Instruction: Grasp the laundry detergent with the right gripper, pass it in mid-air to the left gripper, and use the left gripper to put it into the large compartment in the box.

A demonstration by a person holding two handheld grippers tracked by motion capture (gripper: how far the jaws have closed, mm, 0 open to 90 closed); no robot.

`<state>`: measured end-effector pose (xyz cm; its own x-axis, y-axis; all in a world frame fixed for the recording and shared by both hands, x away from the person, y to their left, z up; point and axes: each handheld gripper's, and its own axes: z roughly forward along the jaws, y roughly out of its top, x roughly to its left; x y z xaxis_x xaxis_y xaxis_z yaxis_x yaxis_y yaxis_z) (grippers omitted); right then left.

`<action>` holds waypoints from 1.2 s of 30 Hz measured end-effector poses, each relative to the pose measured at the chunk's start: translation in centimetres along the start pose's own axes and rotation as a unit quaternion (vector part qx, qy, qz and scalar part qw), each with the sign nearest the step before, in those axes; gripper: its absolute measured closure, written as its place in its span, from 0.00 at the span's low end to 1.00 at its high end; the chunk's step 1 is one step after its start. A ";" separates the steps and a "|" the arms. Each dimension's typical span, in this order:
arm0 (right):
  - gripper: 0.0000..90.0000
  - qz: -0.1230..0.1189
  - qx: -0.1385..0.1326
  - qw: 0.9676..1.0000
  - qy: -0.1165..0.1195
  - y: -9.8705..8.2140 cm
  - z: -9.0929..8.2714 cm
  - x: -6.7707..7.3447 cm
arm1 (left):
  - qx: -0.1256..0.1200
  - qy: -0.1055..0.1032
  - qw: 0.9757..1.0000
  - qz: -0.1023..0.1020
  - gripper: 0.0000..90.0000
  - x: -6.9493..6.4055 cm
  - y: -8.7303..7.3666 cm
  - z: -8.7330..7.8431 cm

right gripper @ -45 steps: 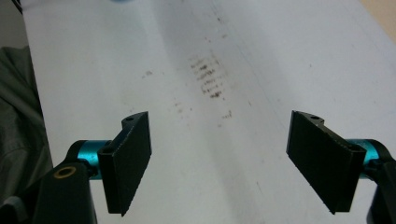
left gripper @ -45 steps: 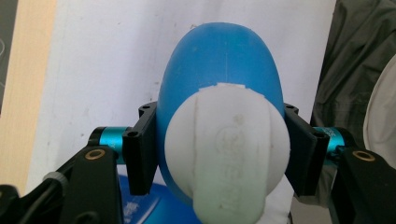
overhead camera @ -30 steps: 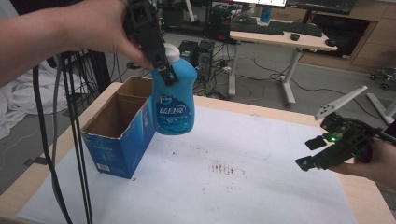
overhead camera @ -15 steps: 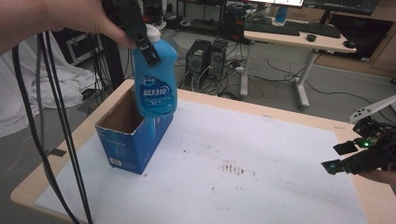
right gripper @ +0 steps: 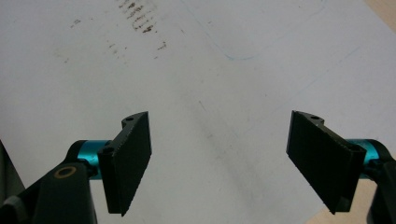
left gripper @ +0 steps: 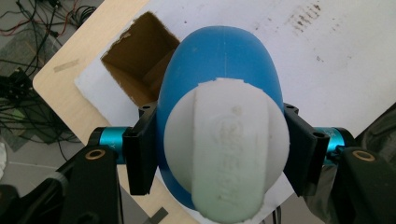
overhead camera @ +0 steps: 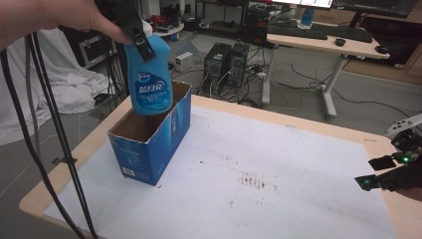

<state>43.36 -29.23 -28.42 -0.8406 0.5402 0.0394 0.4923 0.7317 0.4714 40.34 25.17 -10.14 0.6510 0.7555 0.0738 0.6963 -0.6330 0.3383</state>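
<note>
Blue bottle (overhead camera: pixel 148 77) hangs upright in the air over the open top of the blue carton (overhead camera: pixel 154 137), its base just above the carton's far-left rim, not inside. White cap up. Left gripper (overhead camera: pixel 138 31) grasps it at the neck, just under the cap, hand above.

Writing: the bottle's front label carries white characters on a darker blue panel, too blurred in the high view to read. The carton's near face has pale print and a small white label low at the left corner; also unreadable.

Left gripper view: looks straight down on the white cap (left gripper: pixel 227 149), with embossed lettering on its ridge that I cannot make out. Both black pads press the blue shoulder on either side. Below the bottle, the carton's brown inside (left gripper: pixel 140 65) is seen, which the high view gives only as a shaded opening.

Right gripper (overhead camera: pixel 383 172) sits low over the table (overhead camera: pixel 308 124) at the near right edge, well apart from bottle and carton. Right gripper view: jaws spread wide, nothing between them, white table sheet (right gripper: pixel 210 70) beneath with brown speckle stains (right gripper: pixel 140 21) and a faint blue pen line (right gripper: pixel 238 58). The high view shows the same stains mid-sheet.
</note>
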 end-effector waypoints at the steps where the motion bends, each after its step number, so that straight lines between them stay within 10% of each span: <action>1: 0.24 0.001 -0.001 1.000 0.000 -0.1 0.0 -0.1 | 0.001 0.000 1.000 -0.003 0.42 0.1 -0.2 0.0; 36: 0.24 0.014 -0.001 1.000 0.003 -0.6 0.1 -1.0 | 0.028 -0.003 0.999 -0.031 0.42 0.8 -1.7 2.6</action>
<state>43.98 -30.16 -28.81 -0.8274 0.5586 0.0584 0.5159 0.7148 0.4721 40.46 26.46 -13.12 0.6083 0.7922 0.0495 0.7505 -0.5943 0.2889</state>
